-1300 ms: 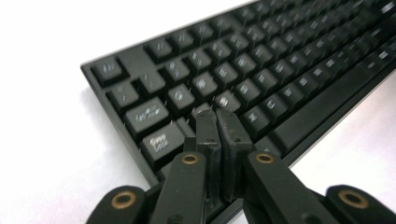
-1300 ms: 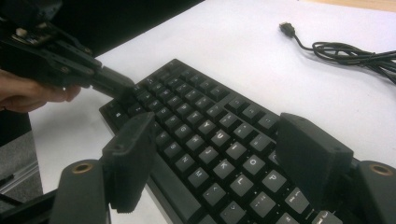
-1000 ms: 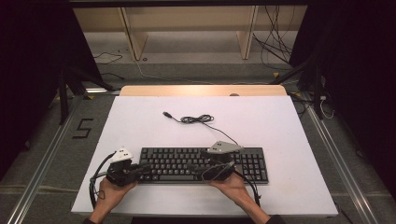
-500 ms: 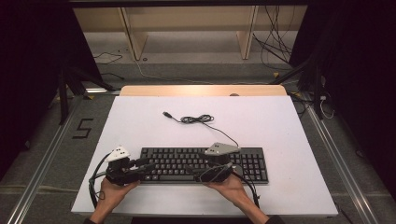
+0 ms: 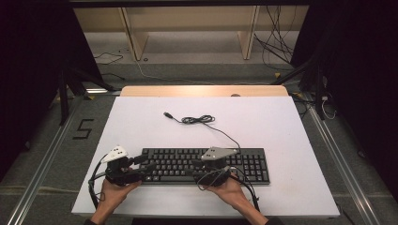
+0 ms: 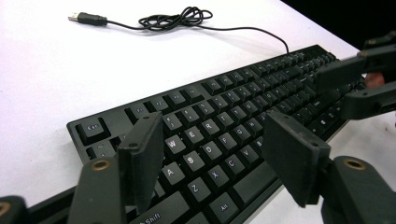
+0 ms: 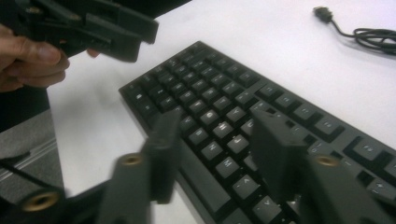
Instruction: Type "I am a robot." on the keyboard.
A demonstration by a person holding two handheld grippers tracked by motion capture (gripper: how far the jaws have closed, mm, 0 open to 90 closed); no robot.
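I have both grippers over the keyboard (image 5: 206,165), which lies flat on the white table (image 5: 281,122) along its near edge. My left gripper (image 5: 144,165) sits at the keyboard's left end. Its jaws have just been opening and now stand spread, with nothing between them; in the left gripper view the keys around W, S and D lie just below and beyond the gap, and one finger (image 6: 140,161) hangs over the left-hand key columns while the other is above the space bar side. I cannot tell whether either tip touches a key.

My right gripper (image 5: 196,168) is over the keyboard's middle. Its jaws have just been closing, yet a gap remains and nothing is pinched; in the right gripper view the keys lie under and past the fingers (image 7: 275,154), blurred.

The keyboard's cable (image 5: 199,120) lies coiled on the table well beyond both sets of fingers, its plug (image 5: 167,115) loose.
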